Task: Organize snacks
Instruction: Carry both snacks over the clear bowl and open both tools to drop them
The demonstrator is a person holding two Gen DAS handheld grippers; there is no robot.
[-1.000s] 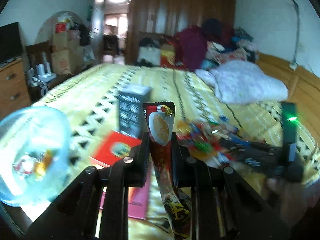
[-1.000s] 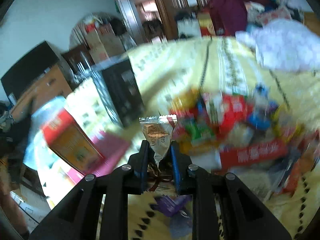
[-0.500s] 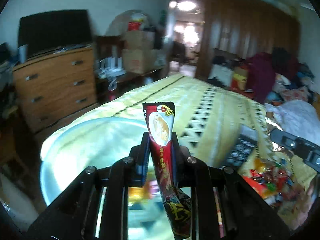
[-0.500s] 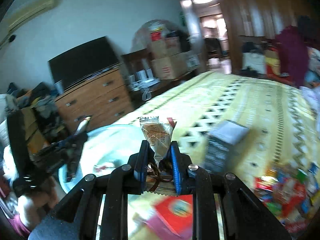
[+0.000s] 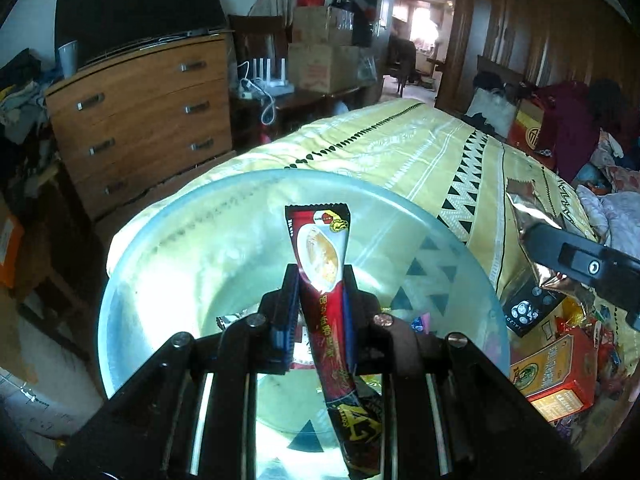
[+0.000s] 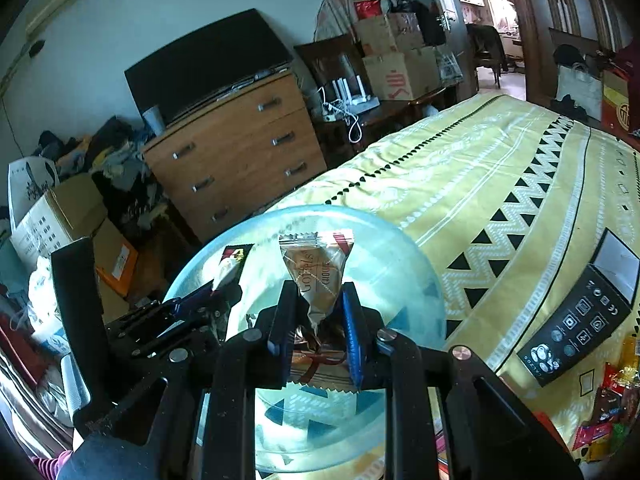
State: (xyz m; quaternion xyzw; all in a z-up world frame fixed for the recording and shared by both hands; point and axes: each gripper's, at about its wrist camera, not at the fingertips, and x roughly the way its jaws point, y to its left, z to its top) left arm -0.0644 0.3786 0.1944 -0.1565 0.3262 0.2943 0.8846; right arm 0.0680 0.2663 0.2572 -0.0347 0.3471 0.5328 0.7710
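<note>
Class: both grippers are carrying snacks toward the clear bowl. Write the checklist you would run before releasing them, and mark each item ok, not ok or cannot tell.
1. Left gripper shut on the red sachet: ok.
2. Right gripper shut on the triangular chocolate packet: ok.
3. Clear bowl in front of and below both grippers: ok.
4. Room left in the bowl: ok, only a few wrappers inside.
5. Grippers clear of each other: cannot tell.
6. Bowl steady on the bed's edge: cannot tell.
</note>
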